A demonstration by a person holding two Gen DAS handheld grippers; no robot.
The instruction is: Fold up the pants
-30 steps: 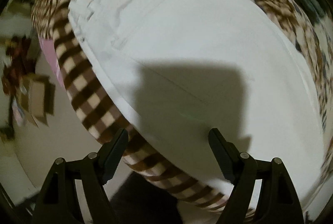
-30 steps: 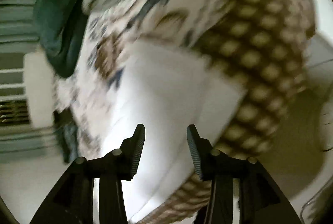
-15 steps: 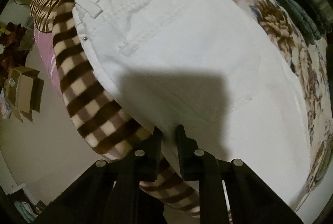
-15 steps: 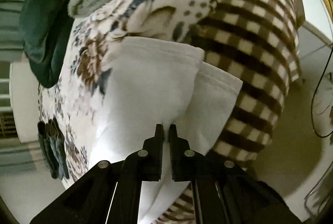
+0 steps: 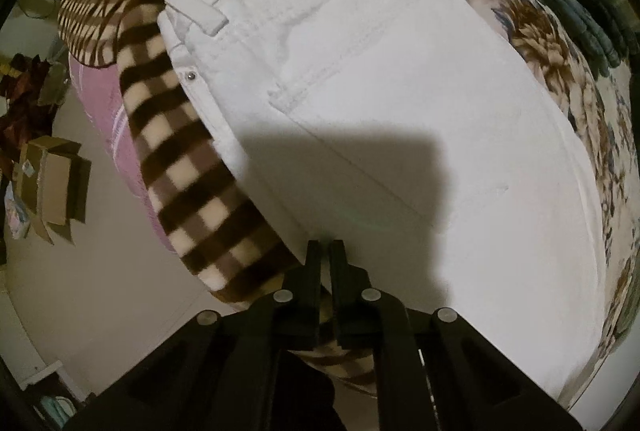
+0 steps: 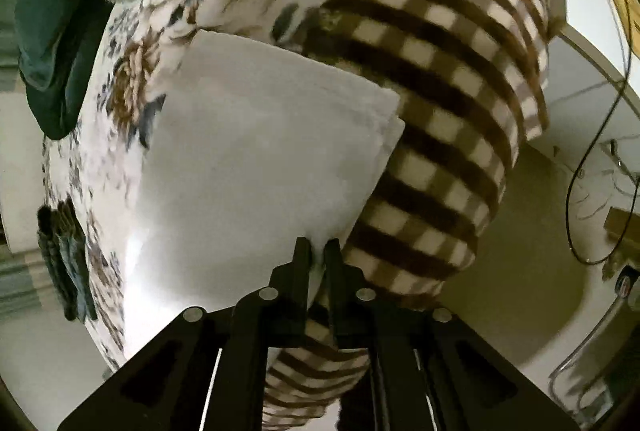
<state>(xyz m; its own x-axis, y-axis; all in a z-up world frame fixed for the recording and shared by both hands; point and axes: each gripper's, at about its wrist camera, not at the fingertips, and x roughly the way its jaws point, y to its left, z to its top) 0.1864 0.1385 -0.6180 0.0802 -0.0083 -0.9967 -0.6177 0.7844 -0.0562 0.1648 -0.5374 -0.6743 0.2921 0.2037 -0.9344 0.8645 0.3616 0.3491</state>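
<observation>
White pants (image 5: 400,91) lie flat on a bed, folded lengthwise. In the left wrist view the waistband, belt loop and back pocket show at the upper left. My left gripper (image 5: 325,247) is shut on the pants' near edge below the seat. In the right wrist view the leg end (image 6: 256,151) of the pants lies on the floral sheet, its two hems stacked. My right gripper (image 6: 316,245) is shut on the near edge of that leg end.
A brown-and-cream checked blanket (image 5: 192,183) hangs over the bed edge, also in the right wrist view (image 6: 440,135). Folded dark green clothes (image 5: 560,3) lie on the floral sheet (image 6: 132,99). Cardboard boxes (image 5: 48,183) sit on the floor. A cable (image 6: 600,111) hangs at the right.
Both grippers went from open to shut on the pants' near edge. In the right view the two leg hems now lie stacked instead of offset.
</observation>
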